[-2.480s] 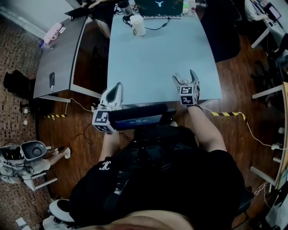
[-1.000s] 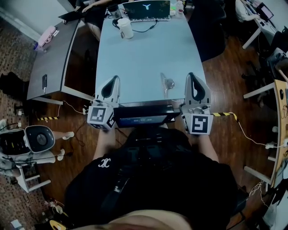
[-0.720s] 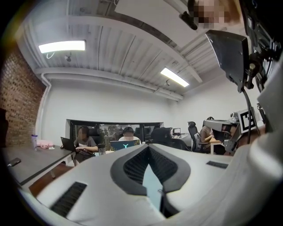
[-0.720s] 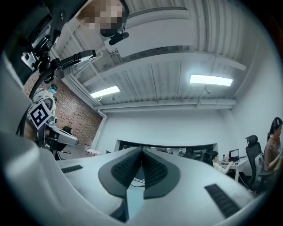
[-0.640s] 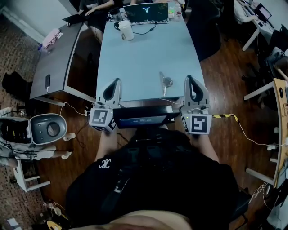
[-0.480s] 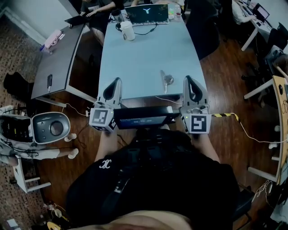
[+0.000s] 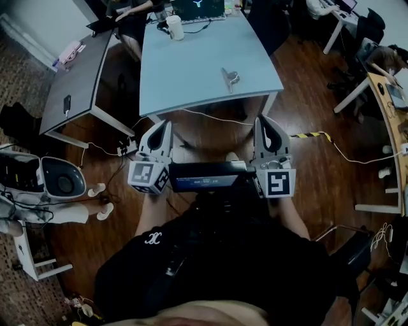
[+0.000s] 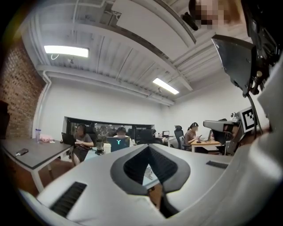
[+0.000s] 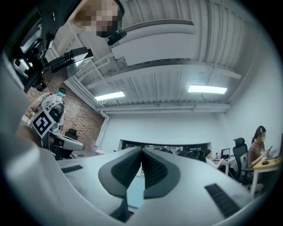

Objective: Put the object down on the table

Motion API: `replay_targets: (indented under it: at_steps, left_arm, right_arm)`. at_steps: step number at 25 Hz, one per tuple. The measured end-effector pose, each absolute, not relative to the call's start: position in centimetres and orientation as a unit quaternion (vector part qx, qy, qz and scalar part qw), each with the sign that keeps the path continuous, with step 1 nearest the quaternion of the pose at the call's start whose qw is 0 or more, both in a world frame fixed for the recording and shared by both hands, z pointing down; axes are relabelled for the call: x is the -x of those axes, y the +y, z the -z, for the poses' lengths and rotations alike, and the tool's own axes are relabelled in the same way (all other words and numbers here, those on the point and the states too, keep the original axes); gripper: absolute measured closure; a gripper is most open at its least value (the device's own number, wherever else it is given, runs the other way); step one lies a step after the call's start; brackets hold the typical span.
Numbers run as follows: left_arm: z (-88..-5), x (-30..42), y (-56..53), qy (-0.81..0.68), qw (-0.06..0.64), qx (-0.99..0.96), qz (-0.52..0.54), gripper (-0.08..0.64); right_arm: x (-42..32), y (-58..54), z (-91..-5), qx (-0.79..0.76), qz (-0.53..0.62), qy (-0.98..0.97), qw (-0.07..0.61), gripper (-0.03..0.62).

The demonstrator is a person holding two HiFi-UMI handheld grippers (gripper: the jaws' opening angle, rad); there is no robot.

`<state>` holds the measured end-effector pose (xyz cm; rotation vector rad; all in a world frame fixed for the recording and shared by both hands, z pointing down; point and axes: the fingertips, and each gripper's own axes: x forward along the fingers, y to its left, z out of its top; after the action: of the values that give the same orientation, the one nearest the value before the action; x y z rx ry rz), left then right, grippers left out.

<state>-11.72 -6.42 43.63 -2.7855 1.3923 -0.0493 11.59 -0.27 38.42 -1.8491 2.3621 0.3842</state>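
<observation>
A small shiny metal object (image 7: pixel 229 77) with a thin handle lies alone on the light blue table (image 7: pixel 191 63), near its front right part. Both grippers are held close to the person's body, above the wooden floor and well short of the table's edge. My left gripper (image 7: pixel 164 125) is shut with nothing in it, and its tips meet in the left gripper view (image 8: pixel 148 148). My right gripper (image 7: pixel 263 121) is likewise shut and empty, its pads pressed together in the right gripper view (image 9: pixel 141 151).
A white cup (image 7: pixel 174 27) and a laptop (image 7: pixel 197 9) stand at the table's far end, where people sit. A grey desk (image 7: pixel 80 70) with a phone (image 7: pixel 67 103) is at the left. A white machine (image 7: pixel 57 178) stands on the floor at left, and yellow-black tape (image 7: pixel 309 135) lies at right.
The person has stepped back from the table. Both shut grippers have come away from its front edge and now hang over the floor. The metal object stays where it lay.
</observation>
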Motion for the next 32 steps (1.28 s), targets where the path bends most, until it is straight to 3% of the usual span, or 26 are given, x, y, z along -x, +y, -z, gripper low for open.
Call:
replay_targets:
  at_steps: [11,32]
  left_arm:
    - [-41.8,9.6,7.5,0.441,0.009,0.897,0.014,0.569]
    - [-40.3,6.3,7.3,0.469,0.036,0.882,0.02,0.569]
  right_arm:
    - [-15.0,13.6,-35.9,0.634,-0.144,0.755,0.089,0.612]
    - [-18.4,12.1,-36.4,0.601,-0.136,0.784,0.068,0.617]
